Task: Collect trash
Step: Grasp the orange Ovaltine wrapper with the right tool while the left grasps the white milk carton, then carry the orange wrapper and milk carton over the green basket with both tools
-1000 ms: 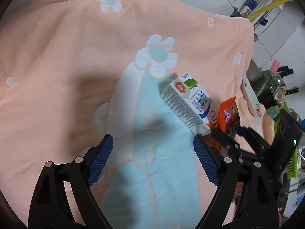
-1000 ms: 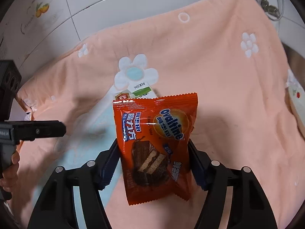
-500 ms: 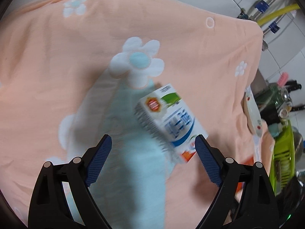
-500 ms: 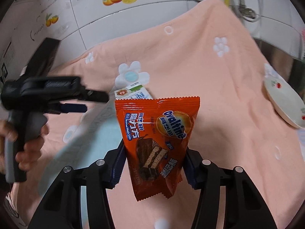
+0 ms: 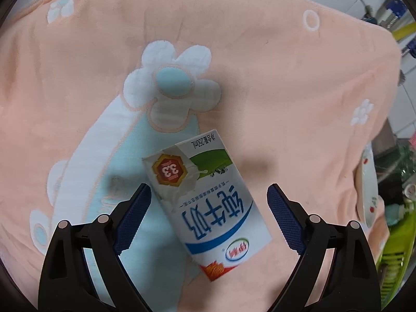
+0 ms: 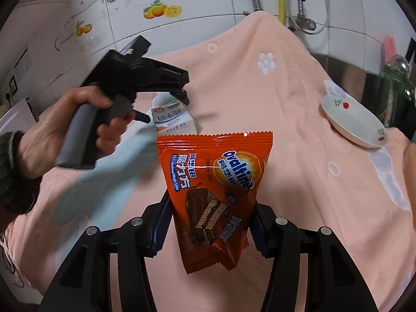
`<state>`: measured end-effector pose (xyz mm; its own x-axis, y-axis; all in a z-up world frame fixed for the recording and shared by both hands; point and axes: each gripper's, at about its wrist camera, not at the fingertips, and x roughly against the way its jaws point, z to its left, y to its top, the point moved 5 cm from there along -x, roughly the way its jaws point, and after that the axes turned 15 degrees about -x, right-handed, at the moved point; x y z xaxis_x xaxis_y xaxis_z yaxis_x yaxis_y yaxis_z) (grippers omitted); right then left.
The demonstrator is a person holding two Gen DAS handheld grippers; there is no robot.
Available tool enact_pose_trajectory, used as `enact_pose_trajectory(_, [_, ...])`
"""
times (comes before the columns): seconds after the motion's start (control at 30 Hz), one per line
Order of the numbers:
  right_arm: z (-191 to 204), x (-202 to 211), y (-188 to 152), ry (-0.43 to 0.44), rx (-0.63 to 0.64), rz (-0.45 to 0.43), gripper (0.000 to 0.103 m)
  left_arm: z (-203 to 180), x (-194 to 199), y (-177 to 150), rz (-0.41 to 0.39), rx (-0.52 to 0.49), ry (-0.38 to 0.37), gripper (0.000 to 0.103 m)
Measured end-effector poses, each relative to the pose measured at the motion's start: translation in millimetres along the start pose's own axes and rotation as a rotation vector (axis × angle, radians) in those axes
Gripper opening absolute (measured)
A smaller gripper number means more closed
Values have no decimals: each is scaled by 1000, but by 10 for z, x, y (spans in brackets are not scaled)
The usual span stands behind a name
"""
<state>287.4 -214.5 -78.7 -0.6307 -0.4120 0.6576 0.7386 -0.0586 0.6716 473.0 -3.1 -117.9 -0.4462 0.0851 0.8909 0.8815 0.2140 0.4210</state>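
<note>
The right tool (image 6: 210,230) grips the orange wrapper (image 6: 215,197) off the towel (image 6: 299,135), its jaws having just closed onto it, so one piece is collected. The left tool (image 5: 209,218) stands wide with nothing held; the milk carton (image 5: 205,197) lies flat on the towel between its fingers, touching neither, not yet picked up.

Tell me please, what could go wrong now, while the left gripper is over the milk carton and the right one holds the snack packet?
1. The milk carton lies slanted between the open left gripper; the pads may meet its corners and twist it away.
2. The towel underneath is soft, so low fingertips might catch the cloth.
3. The right gripper pinches only the lower part of the snack packet, which could slip.
</note>
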Motion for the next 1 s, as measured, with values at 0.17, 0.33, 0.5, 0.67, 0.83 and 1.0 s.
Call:
enact_pose_trajectory(0.17, [-127,67,-91,-10,-19,-2,52,4,-127,-9,19,32,55,89])
enact_pose_trajectory(0.33, [-207,112,-160,-12,-43,-2,52,17,-204,-45,19,53,57,89])
enact_pose_trajectory(0.5, [-223,122,-208,-13,-51,0,52,-10,-188,-64,10,23,43,85])
enact_pose_trajectory(0.67, [-207,152,-241,-26,-39,1,51,21,-119,-151,15,-32,13,84])
enact_pose_trajectory(0.83, [-201,227,-288,-40,-45,0,50,-26,-2,-318,20,-113,-26,79])
enact_pose_trajectory(1.0, [-169,363,-408,-48,-68,-6,50,-89,164,-574,30,-201,-67,78])
